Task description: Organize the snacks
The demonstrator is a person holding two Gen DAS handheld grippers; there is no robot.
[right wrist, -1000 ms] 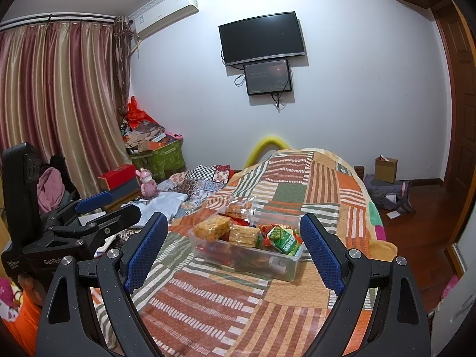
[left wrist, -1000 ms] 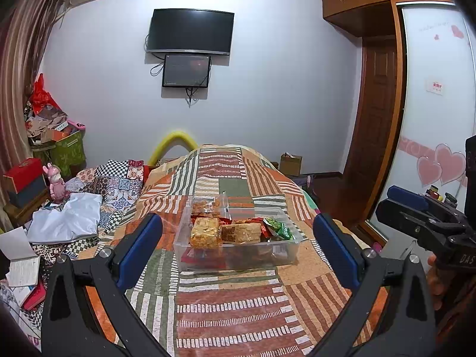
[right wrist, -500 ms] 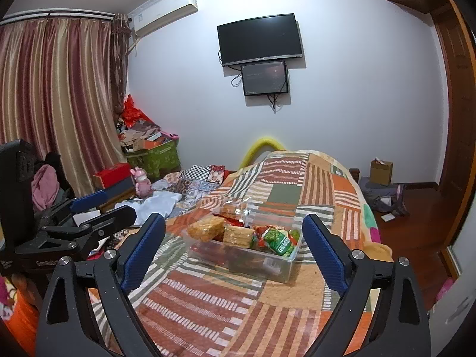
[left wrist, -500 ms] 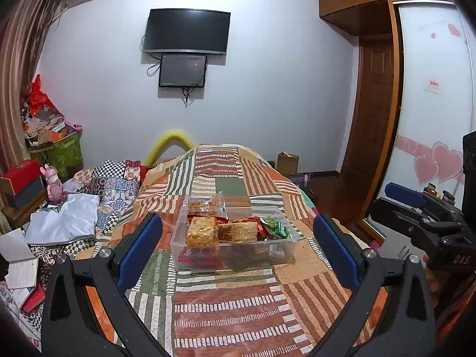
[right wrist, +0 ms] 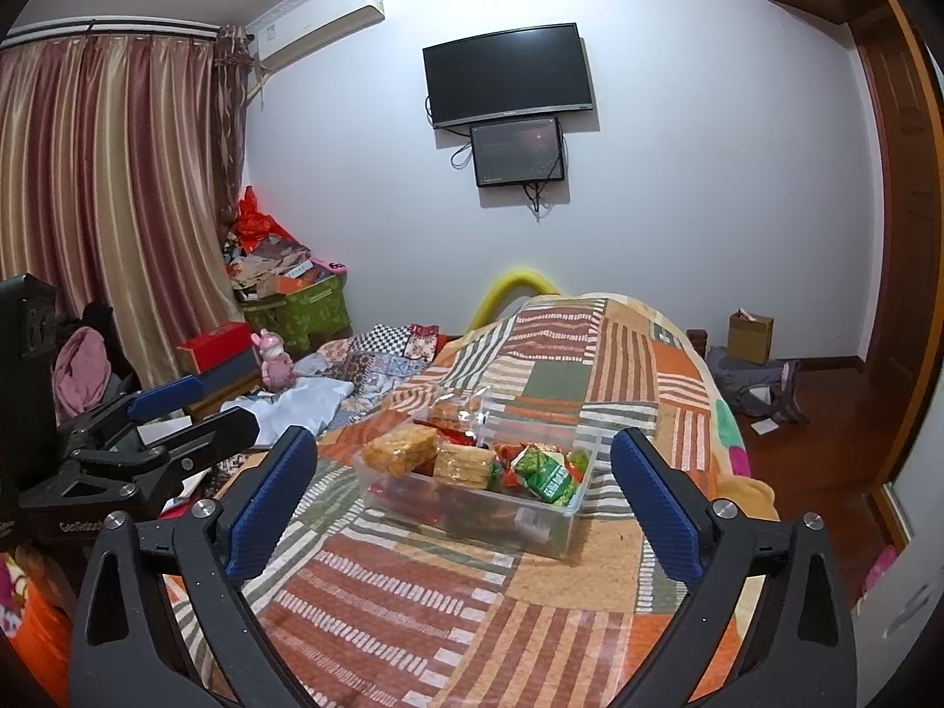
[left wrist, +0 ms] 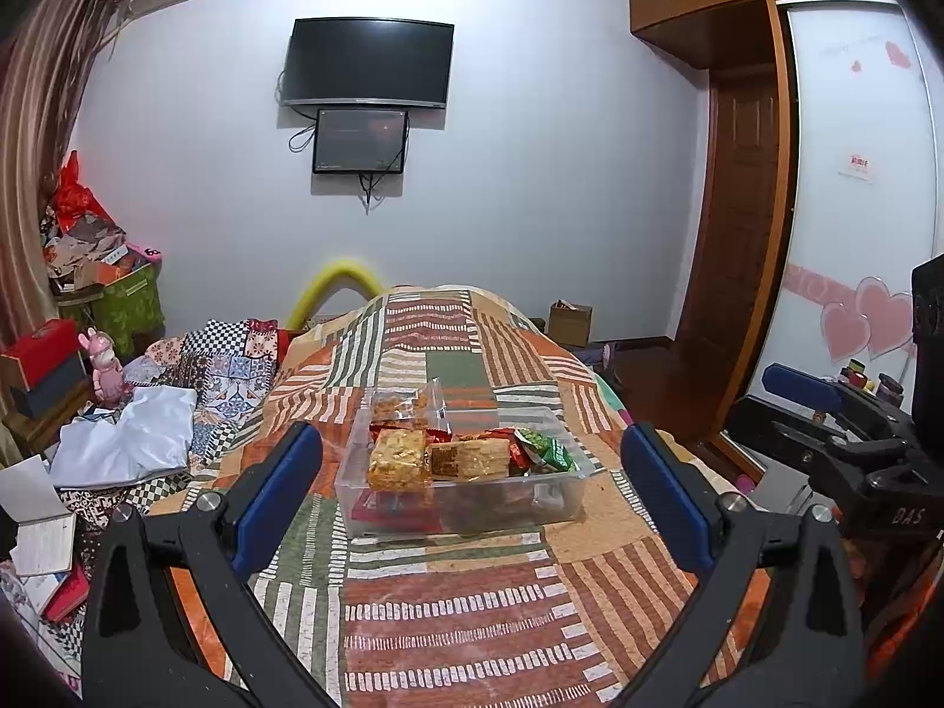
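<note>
Left wrist view, bedroom: a patchwork bedspread (left wrist: 472, 602) in orange, green and brown stripes covers the bed and fills the foreground. On it, near the middle, stands a clear plastic bin (left wrist: 460, 501) holding the snacks: an orange-crumbed pack (left wrist: 398, 459), a brown wafer pack (left wrist: 469, 458) beside it, a green packet (left wrist: 548, 449) at the right end, and a clear bag of biscuits (left wrist: 404, 404) leaning at the back rim. Behind, a dark television (left wrist: 367, 62) hangs on the white wall over a smaller screen (left wrist: 360, 140). A wooden door (left wrist: 740, 218) stands at the right; striped curtains (right wrist: 112, 200) and a heap of boxes and bags (right wrist: 283, 277) crowd the left side, with a pink rabbit figure (right wrist: 274, 357) by crumpled white cloth (left wrist: 127, 436). My left gripper (left wrist: 472, 484) is spread wide, nothing between its blue pads, the bin beyond it. My right gripper (right wrist: 463, 487) has just been opening and stands wide too, empty, short of the bin.
</note>
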